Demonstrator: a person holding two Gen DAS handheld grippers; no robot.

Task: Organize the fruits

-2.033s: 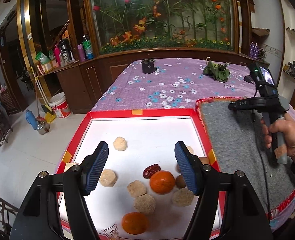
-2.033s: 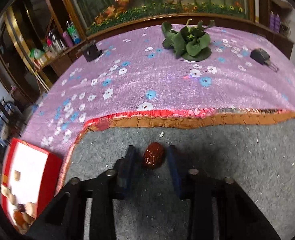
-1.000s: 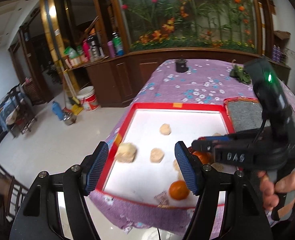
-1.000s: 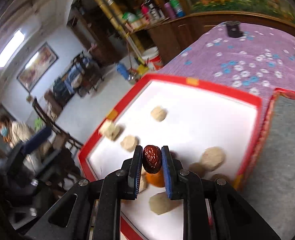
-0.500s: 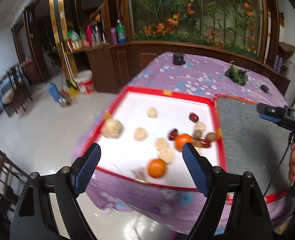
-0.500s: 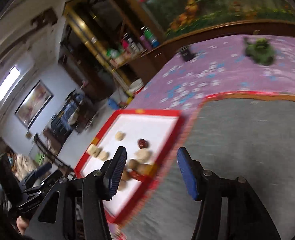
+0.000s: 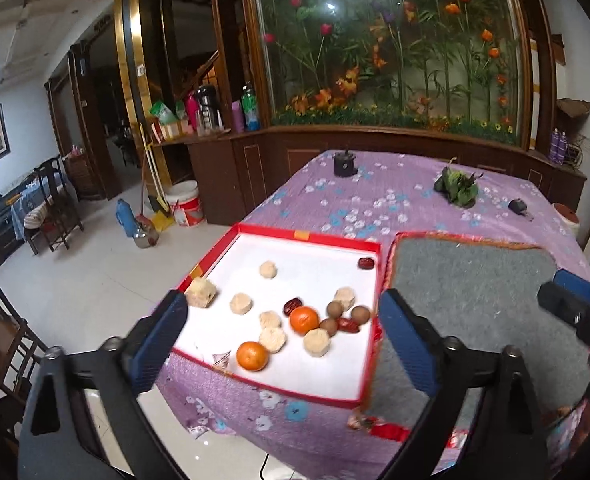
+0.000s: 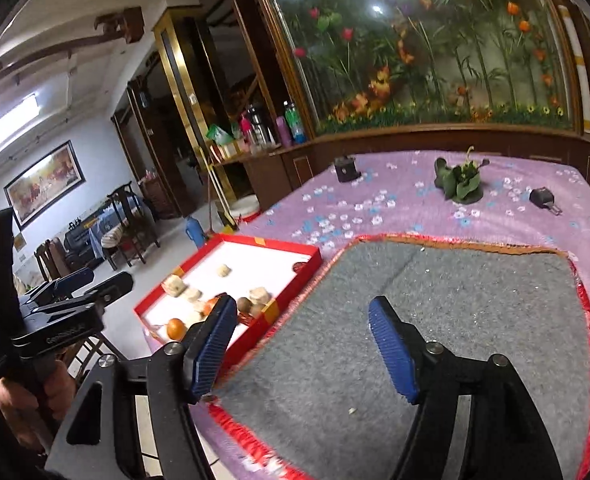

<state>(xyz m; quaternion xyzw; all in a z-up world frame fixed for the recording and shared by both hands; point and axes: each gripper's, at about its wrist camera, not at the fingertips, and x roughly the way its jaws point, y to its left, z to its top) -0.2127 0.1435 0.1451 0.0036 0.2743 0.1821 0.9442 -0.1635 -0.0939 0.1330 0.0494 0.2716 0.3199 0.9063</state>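
Red-walled and white inside, the tray (image 7: 369,246) sits at the near left corner of a table covered with a purple flowered cloth (image 7: 375,200), just beside a grey felt mat (image 7: 471,280) with a red fringe. All the fruit lies in the tray. Two oranges (image 7: 252,356) are toward its near side, one at the front and one a little further in. Pale round cakes (image 7: 317,342) are scattered across the white floor. Three small brown round fruits (image 7: 360,314) cluster beside the right wall, with a red date (image 7: 349,325) touching them, another date (image 7: 293,306) next to the inner orange, and a third date (image 7: 366,263) alone in the far right corner.

The left gripper (image 7: 283,344) hangs in front of the tray's near edge; its fingers (image 7: 159,340) have just been opening and stand spread wide, with nothing between them. The right gripper (image 8: 299,352) is over the grey mat; its fingers (image 8: 211,344) have also just been opening and are released, holding nothing. In the right wrist view a hand (image 8: 51,392) grips the handle of the left gripper at the left edge.

Further back on the cloth are a small black cup (image 7: 345,163), a green leafy ornament (image 7: 457,188) and a black key fob (image 7: 518,206).
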